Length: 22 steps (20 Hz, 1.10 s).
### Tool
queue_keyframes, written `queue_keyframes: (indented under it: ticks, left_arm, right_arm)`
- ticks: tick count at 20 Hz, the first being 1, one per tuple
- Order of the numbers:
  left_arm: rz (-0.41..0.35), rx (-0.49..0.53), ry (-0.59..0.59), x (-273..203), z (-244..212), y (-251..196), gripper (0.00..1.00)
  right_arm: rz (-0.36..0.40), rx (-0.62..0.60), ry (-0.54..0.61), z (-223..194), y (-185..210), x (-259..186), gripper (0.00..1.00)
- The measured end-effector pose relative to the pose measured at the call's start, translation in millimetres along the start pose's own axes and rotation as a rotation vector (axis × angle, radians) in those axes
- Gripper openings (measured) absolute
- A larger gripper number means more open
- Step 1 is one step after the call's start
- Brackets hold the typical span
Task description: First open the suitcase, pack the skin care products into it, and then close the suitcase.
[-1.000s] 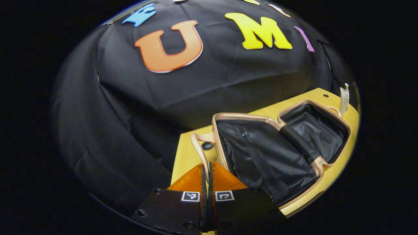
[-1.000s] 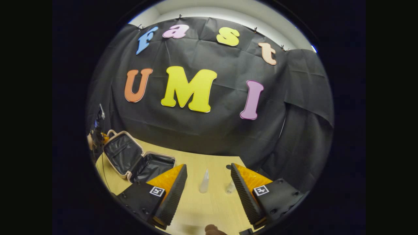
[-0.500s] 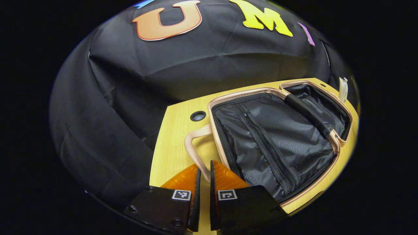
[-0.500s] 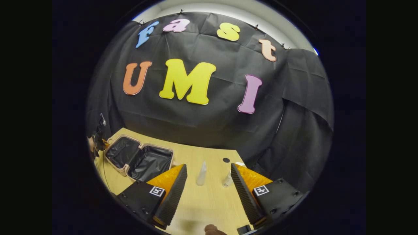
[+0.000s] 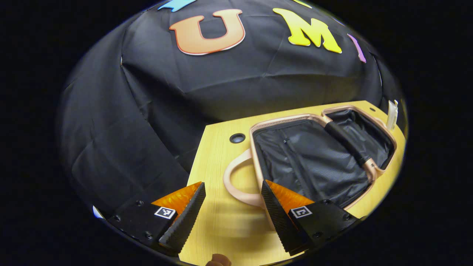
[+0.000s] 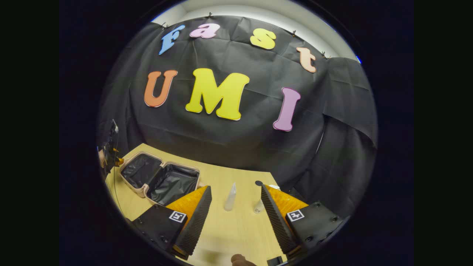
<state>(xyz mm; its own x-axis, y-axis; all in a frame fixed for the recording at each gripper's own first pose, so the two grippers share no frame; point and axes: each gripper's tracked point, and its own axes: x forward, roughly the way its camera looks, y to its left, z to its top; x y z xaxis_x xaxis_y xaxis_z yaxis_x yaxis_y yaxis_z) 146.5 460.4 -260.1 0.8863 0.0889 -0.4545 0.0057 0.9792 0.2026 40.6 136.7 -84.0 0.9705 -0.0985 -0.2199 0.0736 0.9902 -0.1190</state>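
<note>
Wooden table (image 5: 216,229) spans booth floor of both views, cable hole near back edge. Suitcase (image 5: 317,162) lying fully open on it, both halves flat, dark lining up, hinge strip betw. them; sits toward table's left side as seen in right gripper view (image 6: 160,177). Opening step looks done, so packing next. Lid half flat w/ handle (image 5: 236,184) pointing toward left gripper, prob. because handle was the lever for swinging it over.

Left gripper (image 5: 232,210) w/ fingers spread wide, nothing betw. them but bare table & the handle's loop; handle touching neither finger as far as can be told. Free to back off.

Right gripper (image 6: 236,214) also spread wide, holding nothing, aimed at the skin care items: tall clear bottle (image 6: 230,197) upright betw. the fingers' line, farther off, not touched; smaller bottle (image 6: 258,207) just beside right finger, upright too. Both well apart from suitcase, on its right. Wide gap suits straddling the tall bottle; approach prob. under way. Risk: narrow upright bottle tips if one finger hits first.
</note>
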Motion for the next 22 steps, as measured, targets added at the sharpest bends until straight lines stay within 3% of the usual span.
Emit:
queue_keyframes:
  ticks: [6,10,14,22]
  left_arm:
    - [-0.096,0.032,-0.064,-48,35,-93,0.97]
    - [-0.194,0.024,-0.079,-70,47,-179,0.97]
    - [-0.342,0.004,-0.119,-88,63,-282,0.97]
    - [-0.537,-0.041,-0.115,-105,86,-458,0.97]
  right_arm:
    - [0.111,-0.006,-0.001,-10,13,7,0.8]
    - [0.147,-0.004,0.003,-17,0,13,0.8]
    - [0.149,0.002,0.008,-25,-29,22,0.8]
    - [0.118,0.02,0.044,-51,-100,38,0.8]
